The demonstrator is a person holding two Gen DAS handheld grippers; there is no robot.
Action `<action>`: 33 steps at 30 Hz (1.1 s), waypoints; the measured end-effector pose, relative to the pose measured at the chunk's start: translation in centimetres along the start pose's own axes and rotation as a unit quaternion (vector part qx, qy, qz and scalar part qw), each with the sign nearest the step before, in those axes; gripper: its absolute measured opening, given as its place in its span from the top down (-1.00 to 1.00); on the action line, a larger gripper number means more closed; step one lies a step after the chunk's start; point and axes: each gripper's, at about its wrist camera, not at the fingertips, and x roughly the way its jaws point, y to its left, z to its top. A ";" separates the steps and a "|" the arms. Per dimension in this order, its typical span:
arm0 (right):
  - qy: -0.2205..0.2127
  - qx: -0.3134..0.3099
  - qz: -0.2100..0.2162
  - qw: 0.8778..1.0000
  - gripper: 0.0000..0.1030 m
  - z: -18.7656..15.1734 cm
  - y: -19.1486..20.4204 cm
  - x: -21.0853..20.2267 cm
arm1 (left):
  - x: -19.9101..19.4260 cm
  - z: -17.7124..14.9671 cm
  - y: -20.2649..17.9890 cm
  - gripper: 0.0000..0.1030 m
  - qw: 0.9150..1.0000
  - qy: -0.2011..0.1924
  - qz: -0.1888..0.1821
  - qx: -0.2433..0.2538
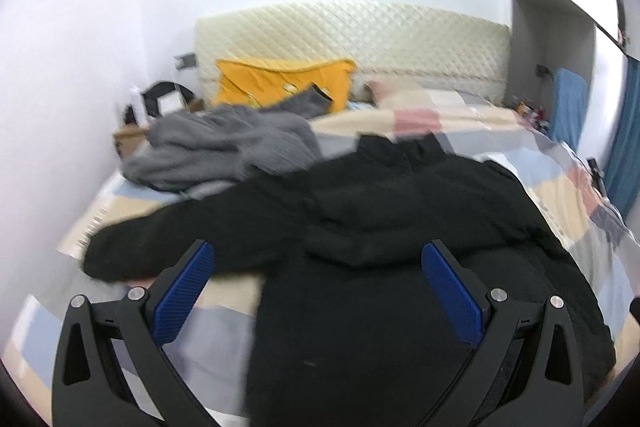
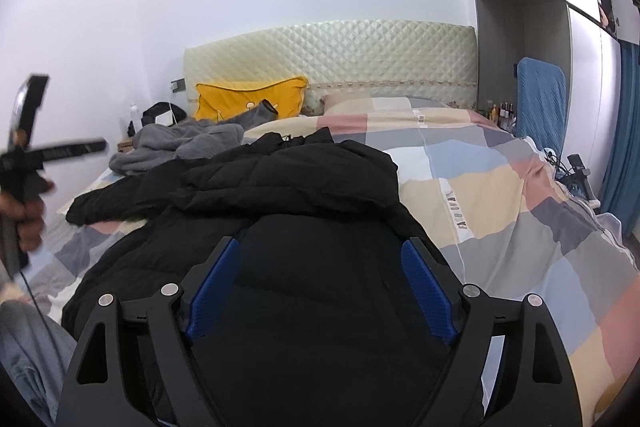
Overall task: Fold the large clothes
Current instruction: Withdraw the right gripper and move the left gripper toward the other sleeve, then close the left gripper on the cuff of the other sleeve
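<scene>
A black puffer jacket (image 1: 400, 267) lies spread on the bed with one sleeve (image 1: 168, 247) stretched out to the left; it also shows in the right wrist view (image 2: 300, 227). My left gripper (image 1: 318, 255) is open and empty, above the jacket's left side near the sleeve. My right gripper (image 2: 320, 251) is open and empty, above the jacket's body. The left gripper's handle, held in a hand (image 2: 24, 163), shows at the left edge of the right wrist view.
A grey garment (image 1: 224, 151) lies crumpled on the bed's far left, also in the right wrist view (image 2: 176, 143). A yellow pillow (image 2: 248, 101) leans on the quilted headboard (image 2: 360, 59). The checked duvet (image 2: 500, 195) covers the bed. A blue chair (image 2: 540, 99) stands right.
</scene>
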 end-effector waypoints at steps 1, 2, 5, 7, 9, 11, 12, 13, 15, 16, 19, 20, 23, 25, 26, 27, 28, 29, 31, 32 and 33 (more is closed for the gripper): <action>-0.001 0.001 0.000 1.000 -0.61 0.0 0.0 0.0 | -0.4 0.6 0.8 -1.00 1.000 -0.003 0.004 -0.003; -0.002 0.003 0.001 1.000 -0.61 0.0 0.0 -0.1 | -0.9 1.6 2.2 -1.00 1.000 -0.007 0.009 -0.008; -0.007 0.011 0.002 1.000 -0.63 0.2 -0.3 -0.2 | -1.7 3.8 6.0 -1.00 0.999 -0.011 0.031 -0.023; -0.009 0.014 0.001 1.000 -0.63 0.3 -0.3 -0.2 | -2.1 5.1 8.7 -1.00 0.998 -0.010 0.049 -0.029; -0.008 0.015 -0.001 1.000 -0.63 0.3 -0.3 -0.2 | -2.3 5.9 11.2 -1.00 0.997 -0.009 0.062 -0.039; -0.009 0.014 -0.004 1.000 -0.63 0.4 -0.2 -0.2 | -2.4 6.3 14.2 -1.00 0.996 -0.006 0.072 -0.055; -0.010 0.013 -0.005 1.000 -0.64 0.4 -0.1 -0.2 | -2.4 6.2 15.3 -1.00 0.995 -0.004 0.073 -0.064; -0.011 0.013 -0.006 1.000 -0.65 0.4 0.0 -0.2 | -2.2 6.2 16.9 -1.00 0.994 0.002 0.073 -0.075; -0.011 0.017 -0.005 1.000 -0.67 0.4 0.1 -0.1 | -1.6 5.6 19.3 -1.00 0.993 0.011 0.072 -0.094; -0.010 0.020 -0.004 1.000 -0.70 0.4 0.1 0.0 | -1.5 5.2 20.1 -1.00 0.992 0.014 0.072 -0.100; 0.003 0.034 -0.005 0.999 -0.82 0.2 0.0 0.7 | -0.1 3.1 23.3 -1.00 0.989 0.028 0.072 -0.127; 0.007 0.035 -0.008 0.999 -0.83 0.2 0.1 0.9 | 0.3 2.4 24.1 -1.00 0.988 0.029 0.071 -0.135; 0.020 0.035 -0.018 0.999 -0.91 0.2 0.3 1.6 | 1.8 0.1 27.3 -1.00 0.984 0.031 0.070 -0.163; 0.025 0.036 -0.024 0.999 -0.99 0.2 0.6 1.9 | 3.1 -1.5 29.3 -1.00 0.979 0.044 0.065 -0.186; 0.026 0.036 -0.025 0.999 -0.99 0.2 0.8 2.0 | 3.9 -2.4 30.4 -1.00 0.977 0.049 0.065 -0.200; 0.028 0.036 -0.027 0.999 -0.99 0.2 1.0 2.1 | 4.8 -3.5 31.5 -1.00 0.972 0.052 0.069 -0.217; 0.029 0.036 -0.029 0.999 -0.99 0.2 1.2 2.3 | 5.3 -4.3 32.2 -1.00 0.969 0.052 0.073 -0.230; 0.030 0.035 -0.033 0.998 -0.99 0.3 1.5 2.4 | 6.2 -5.5 33.0 -1.00 0.964 0.055 0.075 -0.248; 0.031 0.038 -0.046 0.998 -0.99 0.5 1.9 2.9 | 8.4 -8.1 34.8 -0.99 0.952 0.074 0.063 -0.289; 0.033 0.044 -0.054 0.997 -0.99 0.6 2.1 3.2 | 9.1 -9.1 35.6 -0.99 0.947 0.081 0.055 -0.305; 0.035 0.048 -0.056 0.997 -0.99 0.6 2.1 3.4 | 9.8 -10.1 36.4 -0.99 0.941 0.088 0.049 -0.322</action>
